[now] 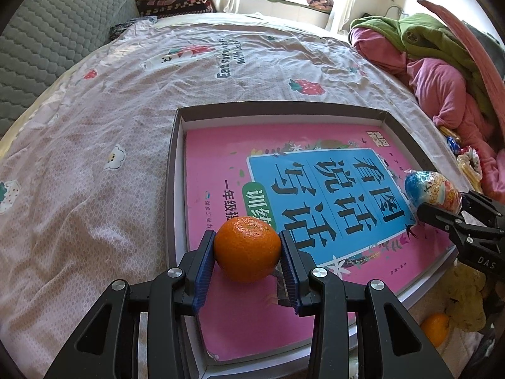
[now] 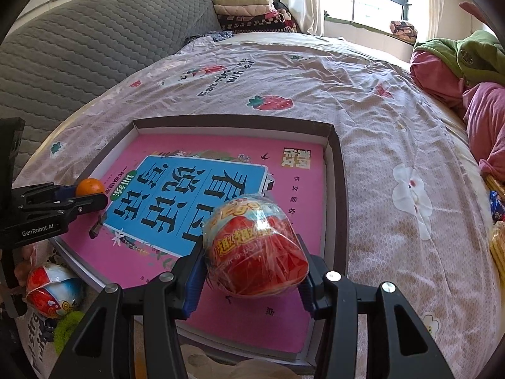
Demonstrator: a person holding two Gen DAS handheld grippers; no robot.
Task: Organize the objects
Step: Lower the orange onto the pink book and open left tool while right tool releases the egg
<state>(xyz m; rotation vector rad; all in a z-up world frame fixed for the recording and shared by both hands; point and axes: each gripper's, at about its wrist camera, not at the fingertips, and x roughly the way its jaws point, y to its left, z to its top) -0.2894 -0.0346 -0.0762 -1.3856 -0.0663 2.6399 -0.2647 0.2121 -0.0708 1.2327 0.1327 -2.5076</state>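
Note:
A shallow box (image 1: 173,170) (image 2: 340,170) lies on the bed with a pink book (image 1: 221,177) (image 2: 221,148) flat inside it. My left gripper (image 1: 247,251) (image 2: 82,194) is shut on an orange (image 1: 247,248) (image 2: 89,186), held just over the book's near left corner. My right gripper (image 2: 252,262) (image 1: 442,203) is shut on a foil-wrapped toy egg (image 2: 254,246) (image 1: 430,189), red with yellow lettering, held over the book's near right part.
A second wrapped egg (image 2: 50,290) and something green and fuzzy (image 2: 68,325) lie in front of the box. Another orange (image 1: 435,328) and a yellow item (image 1: 467,300) sit beside it. Pink and green clothes (image 1: 435,72) pile at the right. A grey headboard (image 2: 94,47) stands at the left.

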